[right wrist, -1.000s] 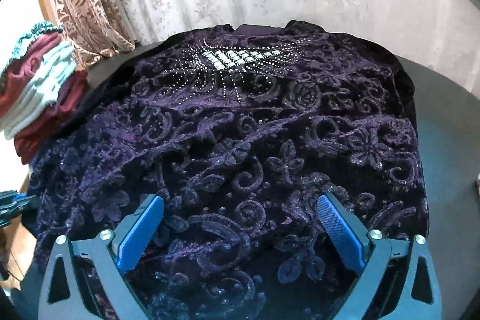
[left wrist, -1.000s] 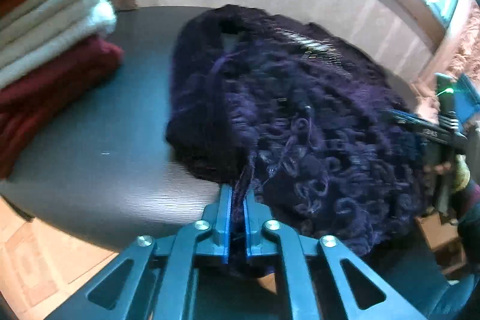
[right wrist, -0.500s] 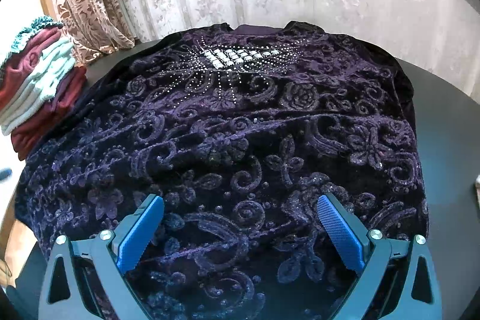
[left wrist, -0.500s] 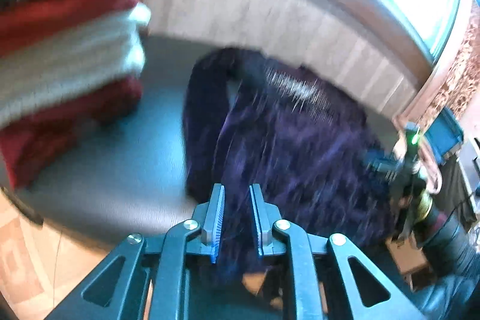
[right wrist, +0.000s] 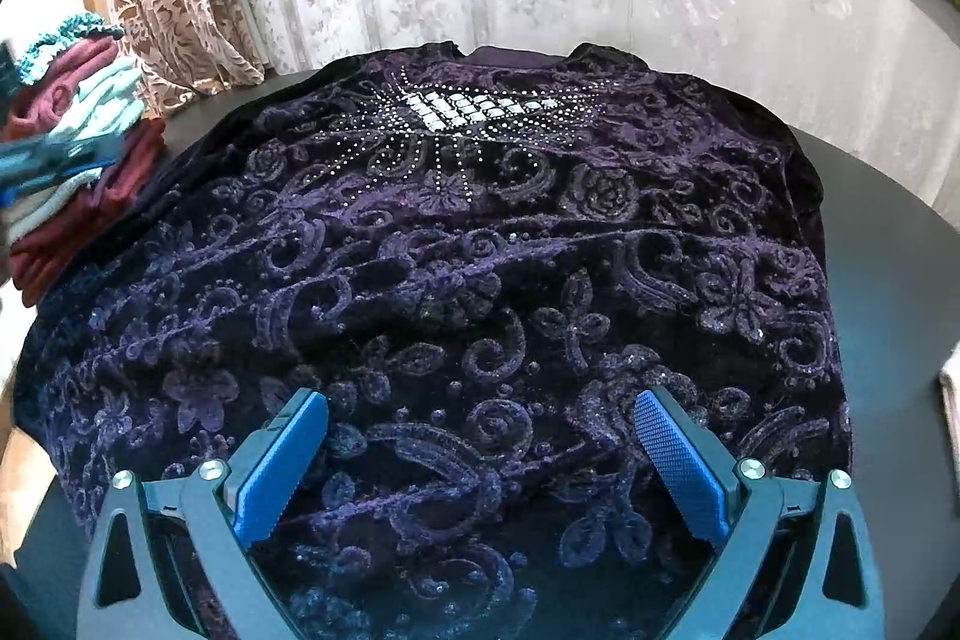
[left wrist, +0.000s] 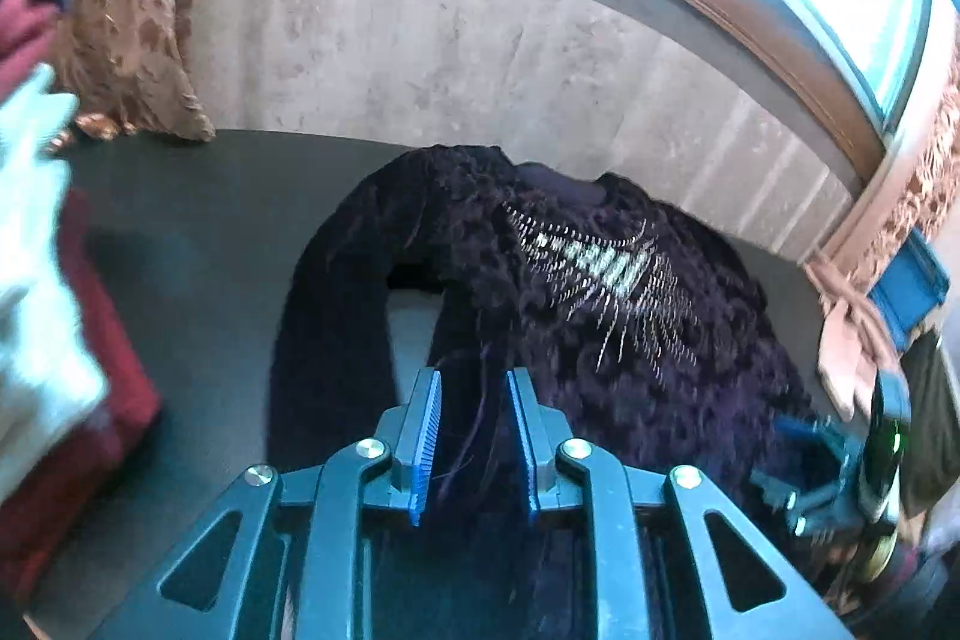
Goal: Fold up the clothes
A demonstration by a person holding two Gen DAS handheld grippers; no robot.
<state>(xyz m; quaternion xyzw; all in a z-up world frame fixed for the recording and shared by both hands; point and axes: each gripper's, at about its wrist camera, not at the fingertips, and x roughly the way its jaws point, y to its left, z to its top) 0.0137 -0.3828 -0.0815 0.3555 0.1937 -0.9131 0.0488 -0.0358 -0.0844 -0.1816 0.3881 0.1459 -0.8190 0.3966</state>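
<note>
purple top spread flat on dark table, neckline at 12 o'clock, folded stack at 9; left gripper just opening, pads part-spread, threads between but nothing pinched; right gripper splayed wide above hem at 6, grasping nothing.

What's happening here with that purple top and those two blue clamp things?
A person is folding clothes with a hand-held tool in each hand. A dark purple velvet top lies spread on the dark table. The left tool has just been opening; its pads stand apart with only loose threads between them, and one sleeve of the top lies bent over beside the body. The right tool hovers wide open over the hem, gripping nothing. A stack of folded clothes sits at the table's left edge.
</note>
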